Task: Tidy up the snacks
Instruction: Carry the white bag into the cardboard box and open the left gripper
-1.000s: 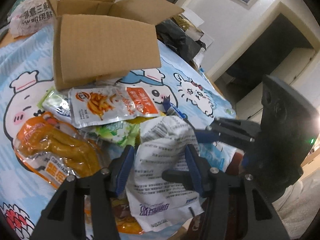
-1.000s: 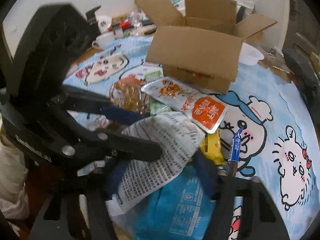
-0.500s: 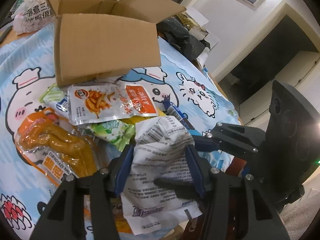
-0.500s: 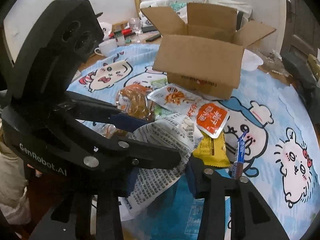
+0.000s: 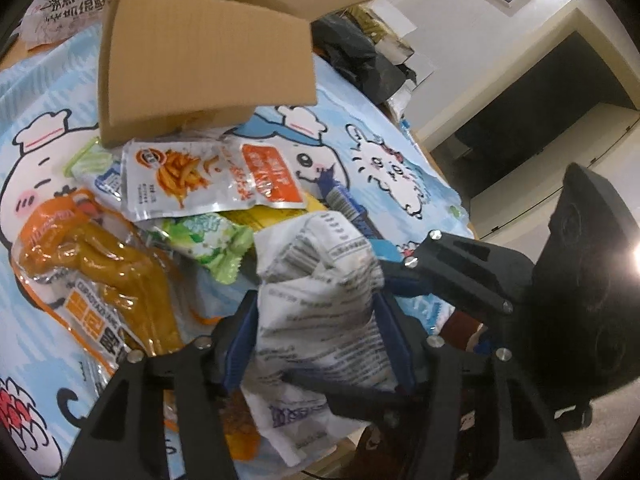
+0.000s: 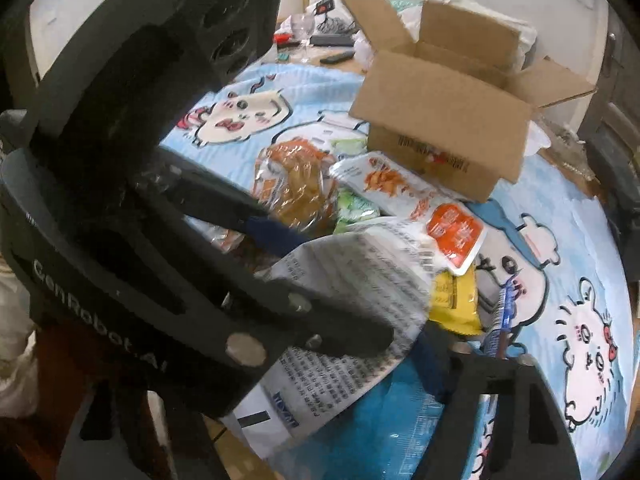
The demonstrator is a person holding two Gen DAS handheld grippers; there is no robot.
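A white snack bag [image 5: 324, 304] printed with black text hangs over the table's near edge. My left gripper [image 5: 316, 320] is shut on it, both blue pads against its crumpled sides, the jaws easing slightly apart. My right gripper [image 6: 328, 364] reaches in from the right. Its jaws are opening with the lower part of the white bag [image 6: 360, 292] between them, and its left finger is hidden behind the left gripper [image 6: 340, 292]. An open cardboard box [image 5: 200, 68] stands beyond the snack pile and also shows in the right wrist view [image 6: 440, 132].
On the cartoon tablecloth [image 5: 360, 152] lie an orange-and-silver pouch [image 5: 208, 184], an orange chicken-feet pack [image 5: 100, 272], a green pack [image 5: 204, 240], a yellow pack [image 6: 456, 300], a blue stick [image 6: 504, 312] and a blue pack [image 6: 380, 420]. Cups and clutter sit behind the box.
The right gripper has rolled and slid a little sideways along the white bag, its jaws narrowing and then widening. The left gripper has kept still on the bag.
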